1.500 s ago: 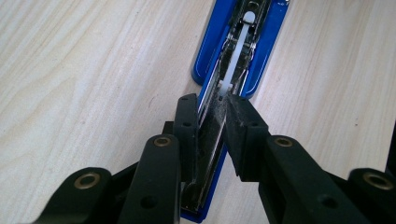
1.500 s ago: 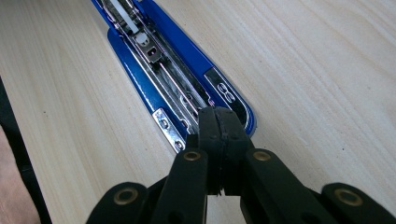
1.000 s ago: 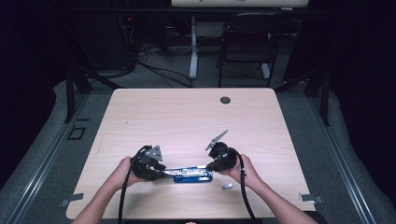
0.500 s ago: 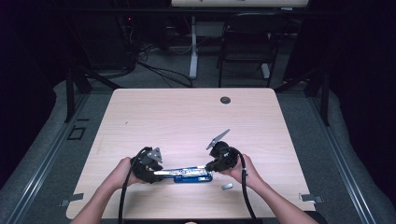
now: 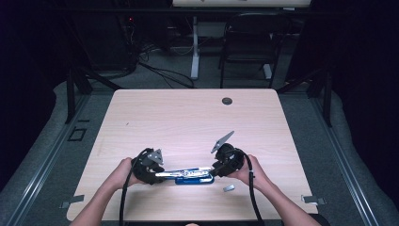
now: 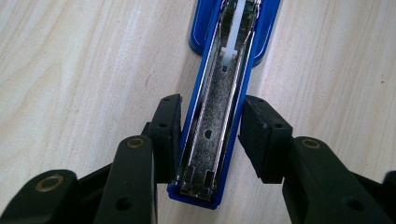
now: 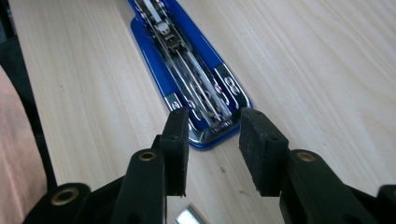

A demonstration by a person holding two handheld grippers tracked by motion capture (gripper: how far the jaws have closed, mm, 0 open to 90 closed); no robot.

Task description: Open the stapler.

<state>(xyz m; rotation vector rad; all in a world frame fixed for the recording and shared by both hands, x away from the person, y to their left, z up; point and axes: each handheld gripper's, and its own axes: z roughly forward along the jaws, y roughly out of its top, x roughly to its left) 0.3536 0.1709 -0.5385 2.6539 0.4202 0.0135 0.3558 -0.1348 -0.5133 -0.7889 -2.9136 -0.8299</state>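
At the near edge of the pale wooden counter [image 5: 188, 117] a small silvery metal strip [image 5: 229, 188] lies just off the right hand [image 5: 249, 172], at about five o'clock from the stapler. It could be a block of staples, though it is too small to tell.

The blue stapler with its silver metal staple channel swung open [image 5: 190, 175] lies flat along the near part of the counter, between the two hands. The left claw [image 6: 210, 140] straddles one end of it: the left pad looks to lie against the blue side wall, while the right pad stands a little clear, so the grip is narrow and loose, not pressing. The right claw [image 7: 212, 140] sits at the other end, over the rounded chrome-plated base tip; its jaws have just been opening, and they now stand apart with the stapler's tip just ahead of the gap, touched by neither pad.

Farther off, at about one o'clock from the stapler, a small dark round grommet [image 5: 227, 100] sits near the counter's far edge.
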